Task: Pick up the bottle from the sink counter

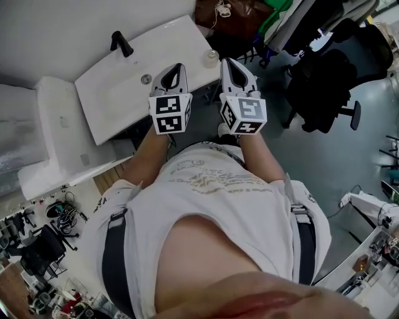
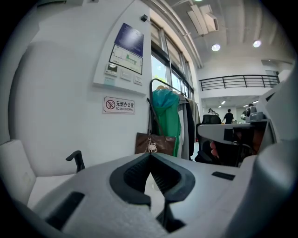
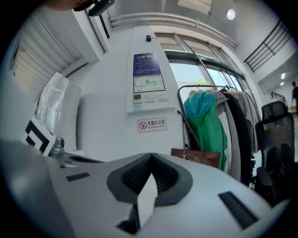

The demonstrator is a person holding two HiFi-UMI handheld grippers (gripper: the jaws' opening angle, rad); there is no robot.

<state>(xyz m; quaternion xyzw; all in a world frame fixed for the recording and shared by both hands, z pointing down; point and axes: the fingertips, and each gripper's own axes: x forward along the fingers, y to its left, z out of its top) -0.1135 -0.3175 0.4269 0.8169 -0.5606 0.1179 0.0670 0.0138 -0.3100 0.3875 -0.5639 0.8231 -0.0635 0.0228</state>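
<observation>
The bottle (image 1: 211, 58), small and pale with a round top, stands on the right-hand corner of the white sink counter (image 1: 115, 103) in the head view. My left gripper (image 1: 177, 67) hovers over the counter's near edge, left of the bottle, with its jaws shut and nothing between them. My right gripper (image 1: 230, 63) is just right of the bottle, off the counter's end, also shut and empty. In the left gripper view the left gripper (image 2: 150, 156) has its tips touching; the same shows for the right gripper (image 3: 150, 156) in the right gripper view. Neither gripper view shows the bottle.
A black faucet (image 1: 121, 43) and a drain (image 1: 146, 79) sit on the counter. A brown bag (image 1: 227, 15) and hanging coats (image 3: 205, 121) stand beyond the counter's end. A black office chair (image 1: 330, 81) is at the right. A white cabinet (image 1: 59, 137) adjoins the counter's left side.
</observation>
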